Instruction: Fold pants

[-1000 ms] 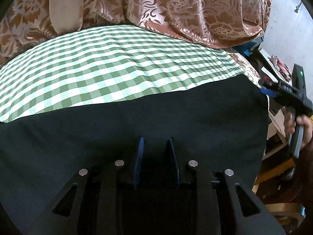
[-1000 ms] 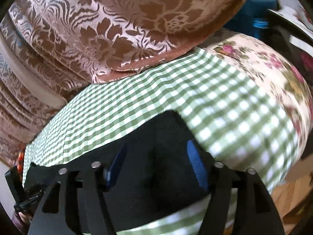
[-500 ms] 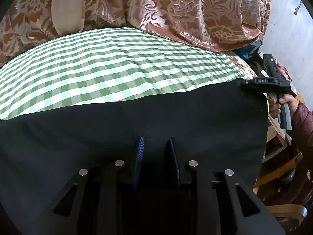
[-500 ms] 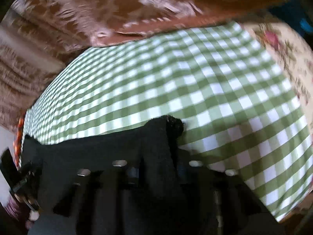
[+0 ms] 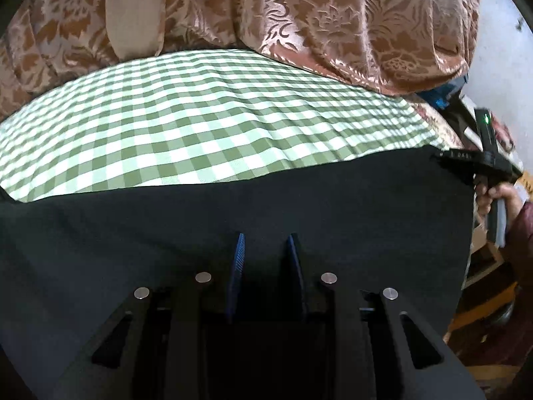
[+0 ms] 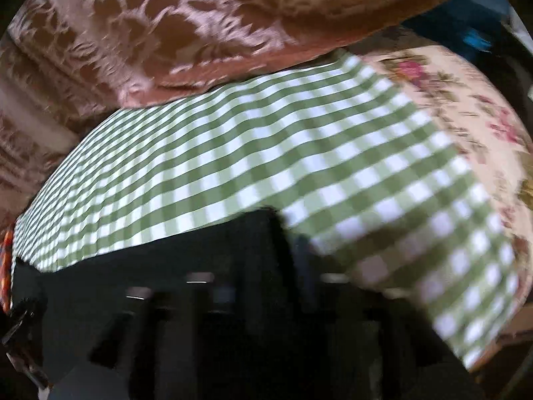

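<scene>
Black fabric, the pants, lies flat across the near half of a green-and-white checked cloth in the left wrist view, its far edge running from 9 o'clock across to about 3 o'clock. At 6 o'clock the left gripper sits as it did a second ago, its blue pads narrowly parted with a fold of the dark cloth between them. Whether they truly pinch it I cannot tell, since black on black hides the contact. Behind the checked cloth hangs a brown floral brocade. At 3 o'clock the right gripper has come in over the far corner of the pants, carried by a hand in a dark red sleeve. A second ago it stood further off, clear of the edge.

In the right wrist view, badly blurred, the pants corner reaches up to the centre. Half a second ago this corner was bunched tight in closed jaws. Now they are opening, and the corner looks flatter. The blur hides whether cloth is between them. At 2 o'clock a flowered sheet shows beyond the check.

I judge this corner to be freshly set down, with one fold laid and the next grasp still to be chosen.
</scene>
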